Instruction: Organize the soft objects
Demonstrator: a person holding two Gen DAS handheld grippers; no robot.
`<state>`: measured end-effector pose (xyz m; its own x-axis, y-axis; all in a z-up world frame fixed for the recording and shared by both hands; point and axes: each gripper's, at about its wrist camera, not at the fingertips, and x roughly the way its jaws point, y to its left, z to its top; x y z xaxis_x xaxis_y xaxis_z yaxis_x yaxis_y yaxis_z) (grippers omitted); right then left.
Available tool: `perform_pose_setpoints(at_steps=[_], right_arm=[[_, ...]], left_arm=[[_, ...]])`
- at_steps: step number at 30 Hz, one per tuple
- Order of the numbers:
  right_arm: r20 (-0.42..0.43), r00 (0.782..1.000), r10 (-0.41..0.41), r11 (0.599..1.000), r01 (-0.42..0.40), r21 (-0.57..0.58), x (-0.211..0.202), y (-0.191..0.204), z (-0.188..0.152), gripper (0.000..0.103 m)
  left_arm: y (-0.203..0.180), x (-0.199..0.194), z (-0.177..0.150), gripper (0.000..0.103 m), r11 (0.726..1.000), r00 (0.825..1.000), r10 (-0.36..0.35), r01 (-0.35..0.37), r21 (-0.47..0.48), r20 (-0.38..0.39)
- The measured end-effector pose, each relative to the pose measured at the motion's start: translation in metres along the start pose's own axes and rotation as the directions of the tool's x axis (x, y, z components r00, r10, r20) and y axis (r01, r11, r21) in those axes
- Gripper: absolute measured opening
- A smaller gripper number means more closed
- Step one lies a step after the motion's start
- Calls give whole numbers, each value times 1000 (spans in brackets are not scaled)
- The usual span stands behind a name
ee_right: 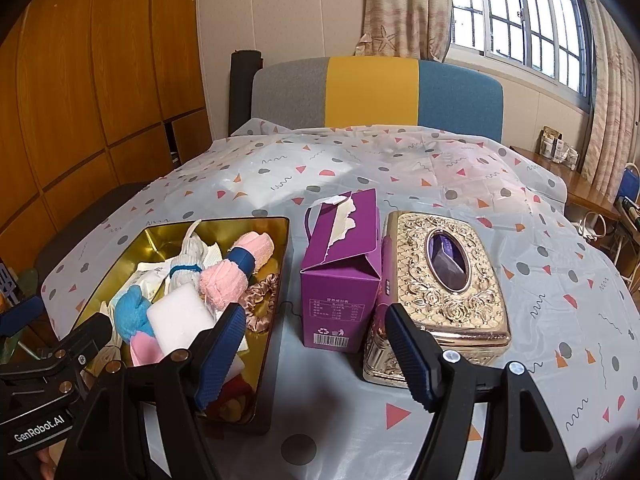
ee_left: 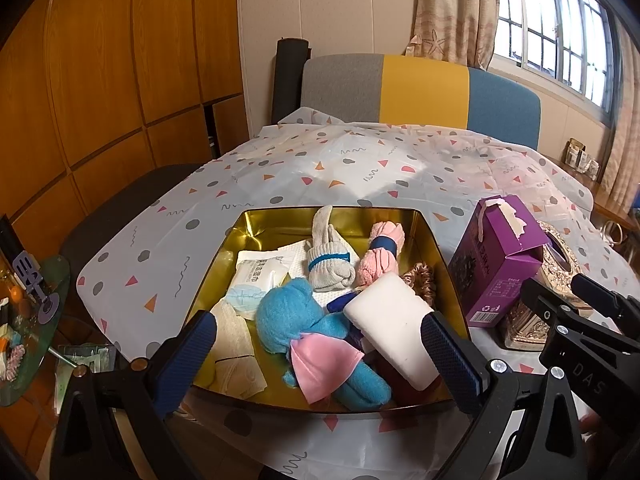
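We are holding the left tool [ee_left: 320, 356] wide open over the near edge of the tin [ee_left: 448, 248], gripping nothing. We are holding the right tool [ee_right: 316, 348] equally open and empty, hovering above the desk [ee_right: 560, 300] before the purple carton [ee_right: 340, 280]. Inside the tin we are seeing the blue plush [ee_left: 288, 316], white sponge [ee_left: 392, 316], grey sock [ee_left: 328, 264] and pink roll [ee_left: 380, 256] piled together. The gold tissue box [ee_right: 440, 280] is sitting just right of the carton.
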<state>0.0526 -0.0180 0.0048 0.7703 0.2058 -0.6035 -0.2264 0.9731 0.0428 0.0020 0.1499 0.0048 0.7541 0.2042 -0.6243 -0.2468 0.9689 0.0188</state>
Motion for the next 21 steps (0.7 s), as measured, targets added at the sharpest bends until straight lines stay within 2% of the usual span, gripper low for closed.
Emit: perform_pose_setpoints(at_steps=[21], right_arm=[[-5,1000,1,1000,-1,-4,0,0,-3,73]], left_arm=[[-1,1,-3,103,1000,1000,-5,5,3,-4]])
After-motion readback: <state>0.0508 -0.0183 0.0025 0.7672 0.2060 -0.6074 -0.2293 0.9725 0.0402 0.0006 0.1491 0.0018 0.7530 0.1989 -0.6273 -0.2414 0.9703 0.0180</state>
